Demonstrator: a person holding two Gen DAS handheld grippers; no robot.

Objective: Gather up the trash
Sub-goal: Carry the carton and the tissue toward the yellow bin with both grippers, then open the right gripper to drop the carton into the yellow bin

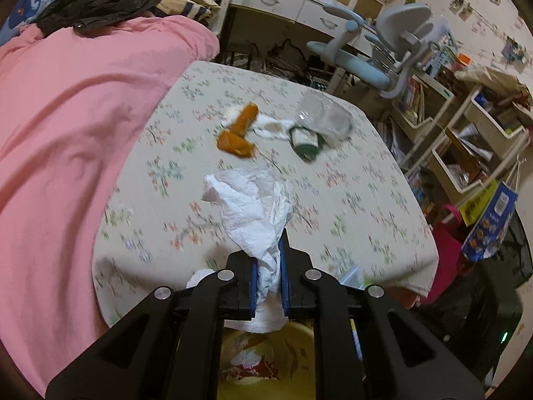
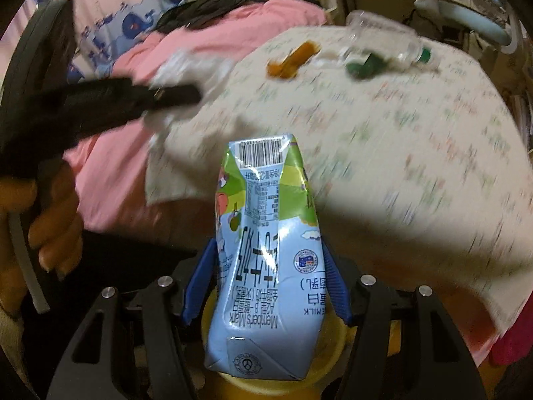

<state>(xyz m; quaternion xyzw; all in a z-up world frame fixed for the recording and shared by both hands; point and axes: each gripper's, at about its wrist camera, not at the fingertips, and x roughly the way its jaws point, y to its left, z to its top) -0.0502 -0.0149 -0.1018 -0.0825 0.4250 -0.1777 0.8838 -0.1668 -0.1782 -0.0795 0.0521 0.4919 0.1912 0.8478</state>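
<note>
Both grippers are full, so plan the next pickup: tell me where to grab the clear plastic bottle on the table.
Grip the clear plastic bottle across its body, probably from above. It lies on its side on the table, green cap toward the right, and the dark green wrapper crowds its near side.

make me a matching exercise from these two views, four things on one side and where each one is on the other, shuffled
Things:
1. white tissue
2. milk carton
3. orange wrapper
4. yellow bin

Places:
A. lying on the flowered tablecloth
B. pinched in the left gripper
C. below the grippers, off the table's edge
D. clamped in the right gripper

Pairs: 1-B, 2-D, 3-A, 4-C
</note>
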